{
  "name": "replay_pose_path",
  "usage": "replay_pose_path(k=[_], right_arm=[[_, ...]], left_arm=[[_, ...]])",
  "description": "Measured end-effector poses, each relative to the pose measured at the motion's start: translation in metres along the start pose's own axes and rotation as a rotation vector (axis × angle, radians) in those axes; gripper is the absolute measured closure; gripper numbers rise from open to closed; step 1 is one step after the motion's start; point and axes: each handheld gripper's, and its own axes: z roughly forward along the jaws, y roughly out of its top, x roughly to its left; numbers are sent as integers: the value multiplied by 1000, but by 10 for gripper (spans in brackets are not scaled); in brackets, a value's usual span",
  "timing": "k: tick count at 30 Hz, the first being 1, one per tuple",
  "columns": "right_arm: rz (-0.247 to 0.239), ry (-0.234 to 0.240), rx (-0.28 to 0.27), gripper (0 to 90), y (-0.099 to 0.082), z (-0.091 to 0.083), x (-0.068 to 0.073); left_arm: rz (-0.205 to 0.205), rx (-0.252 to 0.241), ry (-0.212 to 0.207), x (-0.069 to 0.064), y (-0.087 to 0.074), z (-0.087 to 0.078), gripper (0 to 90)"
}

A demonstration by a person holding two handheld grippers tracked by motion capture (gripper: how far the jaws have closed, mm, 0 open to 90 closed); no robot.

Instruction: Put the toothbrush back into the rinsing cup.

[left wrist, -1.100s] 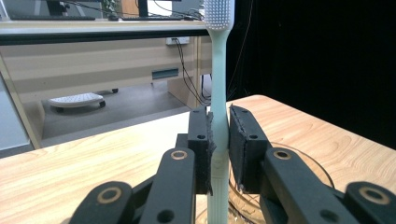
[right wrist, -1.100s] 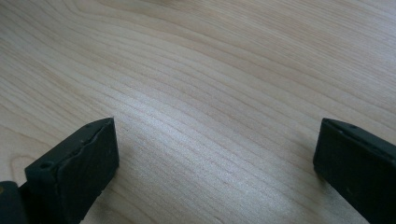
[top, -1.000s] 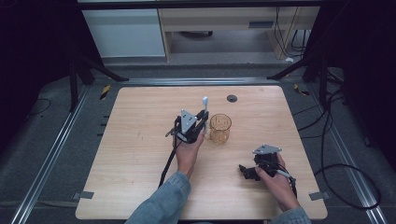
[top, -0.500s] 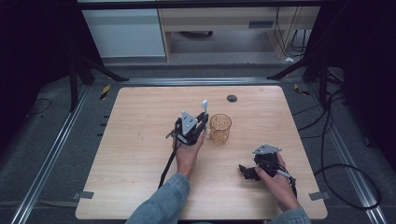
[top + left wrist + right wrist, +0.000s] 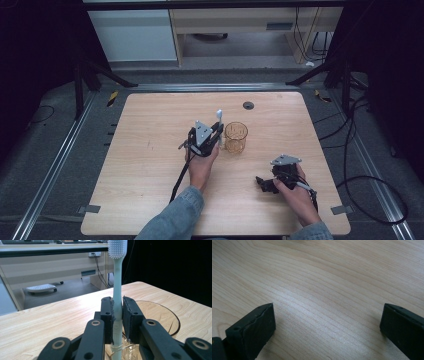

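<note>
Holding steady since a second ago, left tongs (image 5: 216,134) pinch the upright toothbrush (image 5: 117,287) at the cup's (image 5: 236,137) nine o'clock, undropped; right tongs (image 5: 327,322) spread, idle.

A pale wooden desk (image 5: 150,150) fills the middle of the frame, standing on grey floor (image 5: 60,165) with metal rails (image 5: 50,175) along both sides. At the top stands a white cabinet (image 5: 135,35) and a beige shelf unit (image 5: 240,25); black cables (image 5: 360,170) trail at right. Darkness covers the upper corners.
</note>
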Motion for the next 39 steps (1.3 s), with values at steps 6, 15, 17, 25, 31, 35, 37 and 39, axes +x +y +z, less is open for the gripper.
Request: replay_pose_path(k=[6,15,17,25,31,35,37,39], right_arm=[[0,0,0,5,0,0,0],[0,0,0,5,0,0,0],[0,0,0,5,0,0,0],[1,0,0,5,0,0,0],[0,1,0,5,0,0,0],[0,1,0,4,0,0,0],[0,1,0,5,0,0,0],[0,1,0,4,0,0,0]], left_arm=[[4,7,-2,-1,-2,-1,785],[3,16,1,-1,-3,1,785],[6,21,1,0,-3,1,785],[5,39,-1,0,-6,2,785],[8,47,-1,-1,-7,3,785],[6,50,-2,-1,-7,3,785],[6,53,-3,-1,-8,4,785],[8,59,-5,-1,-8,4,785]])
